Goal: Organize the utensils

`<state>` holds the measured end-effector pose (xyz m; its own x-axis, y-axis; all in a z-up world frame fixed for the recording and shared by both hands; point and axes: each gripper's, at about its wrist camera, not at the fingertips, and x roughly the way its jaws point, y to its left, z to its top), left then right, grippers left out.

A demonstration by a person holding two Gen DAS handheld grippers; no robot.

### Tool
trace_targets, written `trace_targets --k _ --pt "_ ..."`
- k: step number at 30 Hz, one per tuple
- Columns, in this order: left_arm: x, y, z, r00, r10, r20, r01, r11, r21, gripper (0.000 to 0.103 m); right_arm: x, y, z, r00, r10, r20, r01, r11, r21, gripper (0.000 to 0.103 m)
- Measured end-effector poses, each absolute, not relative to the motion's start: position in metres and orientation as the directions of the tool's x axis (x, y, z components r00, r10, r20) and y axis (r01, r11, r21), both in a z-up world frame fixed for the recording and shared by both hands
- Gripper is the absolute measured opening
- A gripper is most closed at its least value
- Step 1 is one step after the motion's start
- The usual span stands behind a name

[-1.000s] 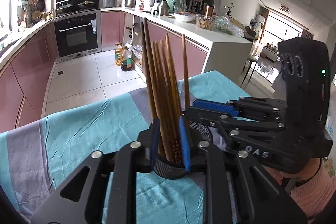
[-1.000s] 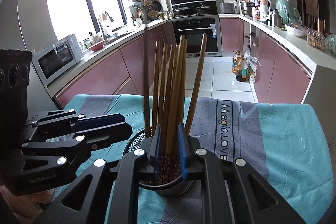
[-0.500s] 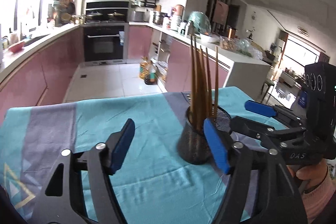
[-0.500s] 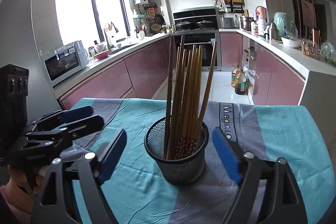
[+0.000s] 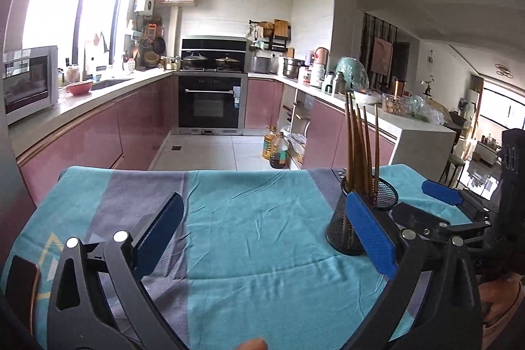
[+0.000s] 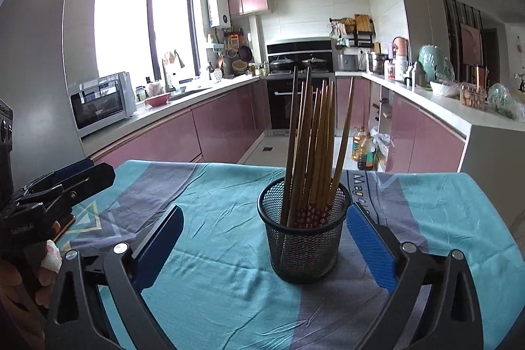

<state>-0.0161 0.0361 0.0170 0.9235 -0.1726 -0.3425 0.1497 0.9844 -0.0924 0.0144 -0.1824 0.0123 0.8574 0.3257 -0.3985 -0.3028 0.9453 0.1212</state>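
Bunch of brown wooden chopsticks point(image 6: 313, 150) standing upright, fanned out a bit, in a round black mesh holder point(image 6: 303, 243) sitting on the teal-and-grey tabletop point(image 6: 229, 297).

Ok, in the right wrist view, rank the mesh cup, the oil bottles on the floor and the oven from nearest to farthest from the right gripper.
1. mesh cup, on the cloth just ahead.
2. oil bottles, on the floor beyond the table, right.
3. oven, at the far wall.
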Motion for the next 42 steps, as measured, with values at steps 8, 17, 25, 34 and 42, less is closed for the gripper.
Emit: trace_targets --k 8,17,25,34,42 --pt "-0.043 0.048 0.018 0.938 -0.135 -0.318 0.117 0.990 -0.076 0.097 -0.007 -0.174 0.017 0.886 0.299 -0.354 -0.285 0.954 0.092 0.096" --pt "-0.057 0.053 0.018 0.947 -0.107 -0.304 0.087 0.993 -0.077 0.097 -0.021 -0.170 0.021 0.904 0.281 -0.321 -0.270 0.960 0.081 0.096" --pt "-0.064 0.053 0.022 0.951 -0.098 -0.295 0.080 0.994 -0.073 0.097 -0.027 -0.165 0.023 0.908 0.281 -0.311 -0.274 0.959 0.068 0.096" --pt "-0.069 0.046 0.025 0.952 -0.095 -0.289 0.082 0.995 -0.055 0.097 -0.029 -0.165 0.023 0.907 0.286 -0.309 -0.278 0.958 0.072 0.096" --pt "-0.070 0.044 0.027 0.955 -0.092 -0.282 0.080 0.995 -0.053 0.097 -0.031 -0.164 0.024 0.908 0.294 -0.297 -0.286 0.956 0.074 0.096"
